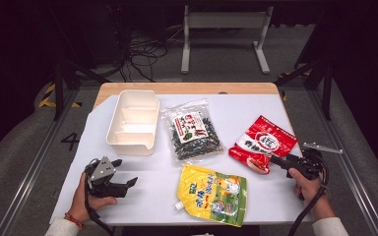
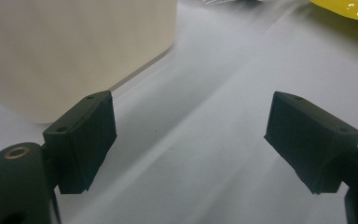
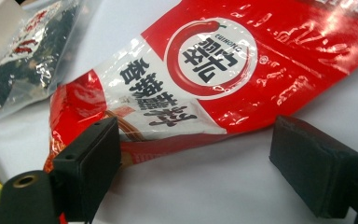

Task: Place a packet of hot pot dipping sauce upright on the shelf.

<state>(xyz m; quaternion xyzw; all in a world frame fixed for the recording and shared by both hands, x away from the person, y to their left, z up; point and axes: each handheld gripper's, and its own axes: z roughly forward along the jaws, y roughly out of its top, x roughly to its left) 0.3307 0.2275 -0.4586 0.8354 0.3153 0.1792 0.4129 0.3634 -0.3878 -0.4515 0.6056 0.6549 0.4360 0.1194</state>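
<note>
Nearest the person, the yellow pouch (image 1: 212,193) lies flat on the bench (image 1: 147,187). Left of it, the left claw (image 1: 128,184) rests low, jaws apart on nothing, pointing toward the pouch. Right of the pouch, the right claw (image 1: 271,159) lies level, jaws apart at the near edge of the red packet (image 1: 262,142), not yet gripping. The step in hand looks like the approach to that packet; next, the jaws must slide around its edge and close. Beyond the pouch lie the clear bag (image 1: 194,129) and white tray (image 1: 133,122).
</note>
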